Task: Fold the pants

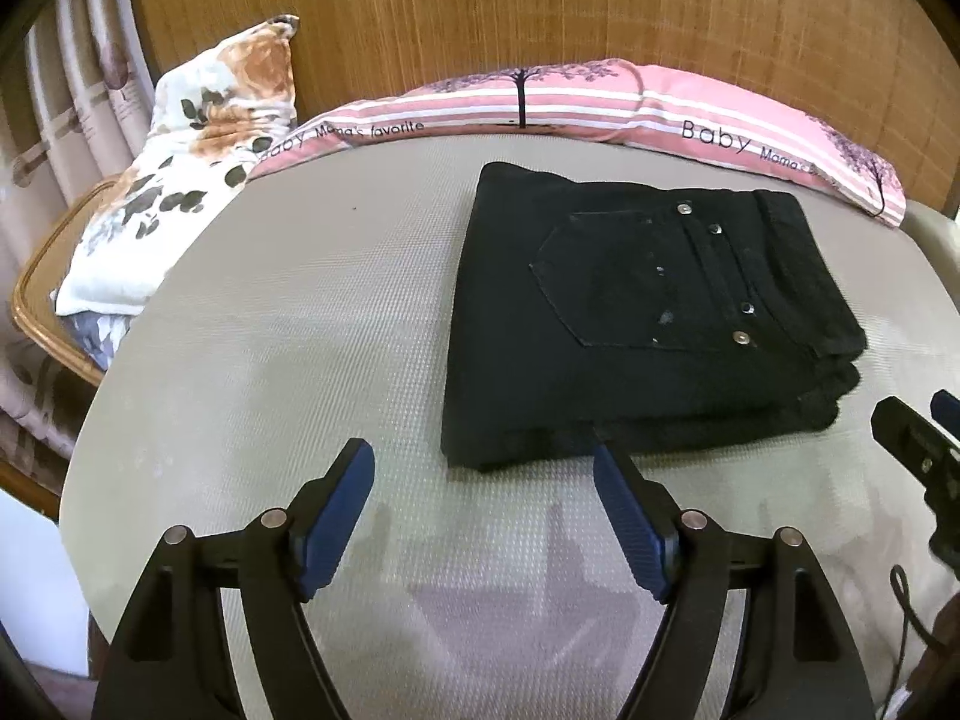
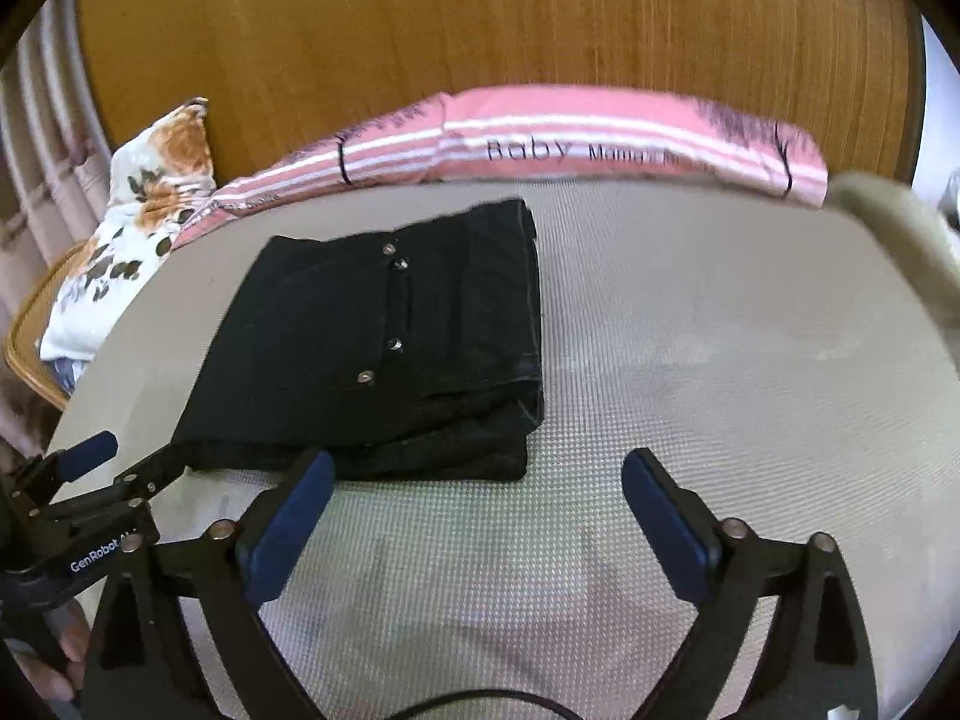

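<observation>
The pants (image 1: 648, 324) lie folded into a thick, squarish black stack on the grey mat (image 1: 288, 324), back pocket and rivets facing up, layers showing along the near edge and the right side. The folding looks finished, so the step in hand reads as letting go and backing off.

The left gripper (image 1: 483, 474) is spread with nothing between its blue pads (image 1: 336, 516); the stack sits just ahead of it and to its right, its near edge close behind the right pad's tip. The right gripper (image 2: 474, 480) is spread wider, also empty; the stack lies ahead and to its left, the near corner just past its left pad. Neither tool presses on cloth.

Pink pillows (image 1: 600, 102) and a floral one (image 1: 198, 168) lie beyond the stack, against the wooden headboard (image 1: 540, 6).

What remains is probably small: check the stack is square, then perhaps tuck the layers bulging at the side by the right gripper. That calls for a light, flat push, not a pinch that would drag the top fold open
</observation>
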Tool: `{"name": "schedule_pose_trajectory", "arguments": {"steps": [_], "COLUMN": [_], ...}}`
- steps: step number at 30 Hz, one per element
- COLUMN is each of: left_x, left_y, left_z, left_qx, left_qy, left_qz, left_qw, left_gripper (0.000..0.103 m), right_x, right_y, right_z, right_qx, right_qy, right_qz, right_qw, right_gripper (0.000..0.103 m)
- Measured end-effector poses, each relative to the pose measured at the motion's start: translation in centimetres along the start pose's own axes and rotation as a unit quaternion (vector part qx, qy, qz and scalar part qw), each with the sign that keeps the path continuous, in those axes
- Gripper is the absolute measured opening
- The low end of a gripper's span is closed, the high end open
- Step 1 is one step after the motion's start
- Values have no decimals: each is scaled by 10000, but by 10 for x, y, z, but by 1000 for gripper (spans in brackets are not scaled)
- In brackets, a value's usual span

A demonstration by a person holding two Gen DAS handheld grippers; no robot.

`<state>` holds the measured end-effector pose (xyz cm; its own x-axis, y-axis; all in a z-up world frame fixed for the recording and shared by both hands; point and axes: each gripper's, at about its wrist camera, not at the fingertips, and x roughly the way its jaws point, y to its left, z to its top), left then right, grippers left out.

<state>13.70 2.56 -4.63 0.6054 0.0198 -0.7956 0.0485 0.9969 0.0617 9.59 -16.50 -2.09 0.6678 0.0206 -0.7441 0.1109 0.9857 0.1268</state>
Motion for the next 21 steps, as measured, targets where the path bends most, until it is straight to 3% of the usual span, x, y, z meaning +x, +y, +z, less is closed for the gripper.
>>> {"name": "schedule_pose_trajectory", "arguments": {"steps": [5,21], "left_x": [-12,-26], "left_y": [-2,-6], "left_z": [-12,-26], "left_qx": [-17,-106], "left_qy": [-44,-118], "left_qz": [51,108], "left_qw": [10000,9998], "left_gripper": [77,77], "right_x": [-19,-27], "right_y": [10,22], "right_z": [-6,-15], "right_qx": [-228,-336], "right_qy": [-238,-113], "right_qz": [-65,-86], "right_qw": [9994,9993], "right_gripper": [101,101]}}
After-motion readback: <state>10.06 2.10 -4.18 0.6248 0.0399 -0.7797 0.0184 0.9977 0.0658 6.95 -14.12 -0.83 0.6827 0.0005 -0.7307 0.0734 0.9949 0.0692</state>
